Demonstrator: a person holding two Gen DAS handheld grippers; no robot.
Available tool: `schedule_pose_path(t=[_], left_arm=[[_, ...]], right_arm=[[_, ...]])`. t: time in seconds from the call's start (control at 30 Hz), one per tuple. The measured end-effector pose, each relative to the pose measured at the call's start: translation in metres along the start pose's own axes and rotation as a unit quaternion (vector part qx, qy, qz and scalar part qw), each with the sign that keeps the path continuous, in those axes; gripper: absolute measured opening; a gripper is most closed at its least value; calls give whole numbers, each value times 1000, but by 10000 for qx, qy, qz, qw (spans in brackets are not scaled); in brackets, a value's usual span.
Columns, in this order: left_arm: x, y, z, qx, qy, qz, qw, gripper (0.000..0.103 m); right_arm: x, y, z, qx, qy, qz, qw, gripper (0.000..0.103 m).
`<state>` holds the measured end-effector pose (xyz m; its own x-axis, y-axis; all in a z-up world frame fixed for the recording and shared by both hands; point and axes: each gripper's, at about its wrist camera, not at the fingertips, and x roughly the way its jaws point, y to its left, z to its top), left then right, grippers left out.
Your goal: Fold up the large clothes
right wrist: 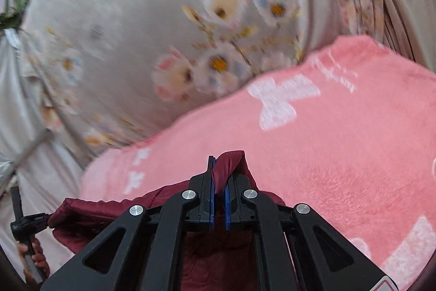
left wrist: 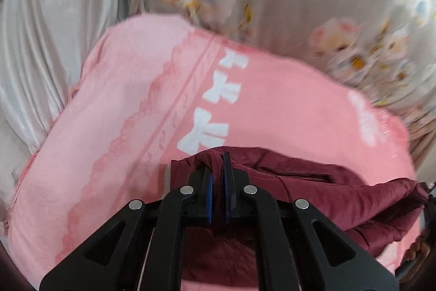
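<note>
A dark red padded jacket (left wrist: 321, 192) hangs between my two grippers above a pink blanket (left wrist: 130, 111) with white bows. My left gripper (left wrist: 218, 157) is shut on a fold of the jacket's edge. In the right wrist view my right gripper (right wrist: 220, 162) is shut on another bunched corner of the jacket (right wrist: 231, 162), and the cloth stretches left toward the left gripper (right wrist: 27, 225) held in a hand. The jacket's lower part is hidden under the gripper bodies.
The pink blanket (right wrist: 340, 149) covers the surface below. A grey floral sheet (right wrist: 169, 26) rises behind it, also in the left wrist view (left wrist: 299, 4). Pale satin cloth (left wrist: 54, 32) lies at far left.
</note>
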<state>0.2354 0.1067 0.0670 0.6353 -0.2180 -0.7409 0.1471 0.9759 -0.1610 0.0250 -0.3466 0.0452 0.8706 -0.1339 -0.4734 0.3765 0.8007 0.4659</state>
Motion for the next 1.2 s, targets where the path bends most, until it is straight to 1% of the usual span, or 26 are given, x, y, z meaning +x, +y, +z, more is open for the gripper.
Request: schedule_pose_path(t=[0.07,0.17,0.23,0.3,0.37,0.43,0.47,0.5,0.53,0.57,0.6,0.63,0.67,0.7,0.73,0.77,0.8,0.87,0.93,0.97,1.03,1.07,1.1,1.13,1.2], left_arm=[[56,-4,1,-31,440,241,9987,6],[107,-1,-9,-43,771,484,9958,7],[130,3,-15,-105,912,520,9944,7],[145,3,-20,-99,980,531,9937,8],[154,6,-23,-136,975,434,9942,9],[153,9,-21,-219,938,274,9950,10],[149,11,-19,-262,925,192,9952,11],[139,16,-16,-297,860,62,9958,14],[126,20,-12,-325,742,-83,9967,17],[113,24,-8,-346,582,-212,9975,19],[96,29,-4,-362,399,-288,9981,24],[75,34,0,-386,125,-279,9988,35],[63,34,3,-383,-81,-164,9991,47],[42,34,7,-343,-514,198,9979,68],[24,31,8,-287,-919,513,9940,71],[6,23,9,-112,-1263,679,9896,71],[0,15,10,35,-1330,695,9887,71],[-4,-5,10,303,-1210,588,9904,71],[5,-30,4,599,-907,374,9934,71],[13,-43,0,777,-729,358,9937,71],[27,-59,-12,1026,-456,286,9933,71],[35,-67,-17,1112,-325,217,9930,71],[46,-75,-23,1213,-135,140,9924,71],[54,-80,-27,1257,-2,81,9920,71],[66,-86,-31,1330,146,-7,9910,71]], right_arm=[[36,-6,-8,53,245,-245,9994,5],[68,-13,-19,29,441,-474,9979,5],[87,-18,-26,-3,572,-614,9965,5],[102,-24,-32,-4,698,-681,9952,5],[114,-29,-36,51,828,-666,9943,8],[115,-34,-35,202,823,-524,9950,10],[107,-37,-33,288,756,-369,9960,12],[95,-38,-30,381,635,-191,9971,16],[78,-38,-25,458,424,-10,9981,20],[64,-35,-21,453,227,40,9987,29],[49,-30,-16,379,5,48,9993,43],[29,-20,-13,162,-298,1,9994,49],[19,-8,-12,-77,-412,-45,9991,54],[16,3,-13,-271,-401,-40,9988,54],[17,17,-16,-534,-293,27,9981,54],[27,42,-25,-934,50,172,9955,54],[39,59,-36,-1202,333,273,9918,54],[65,93,-58,-1739,863,442,9800,54],[99,124,-80,-2243,1298,395,9650,54],[114,131,-87,-2317,1464,374,9610,54],[148,139,-95,-2271,1903,324,9545,46],[160,138,-98,-2243,2008,226,9533,34],[172,138,-100,-2258,2137,91,9504,7],[178,137,-98,-2215,2148,58,9512,4],[170,139,-87,-2139,1921,188,9576,2]])
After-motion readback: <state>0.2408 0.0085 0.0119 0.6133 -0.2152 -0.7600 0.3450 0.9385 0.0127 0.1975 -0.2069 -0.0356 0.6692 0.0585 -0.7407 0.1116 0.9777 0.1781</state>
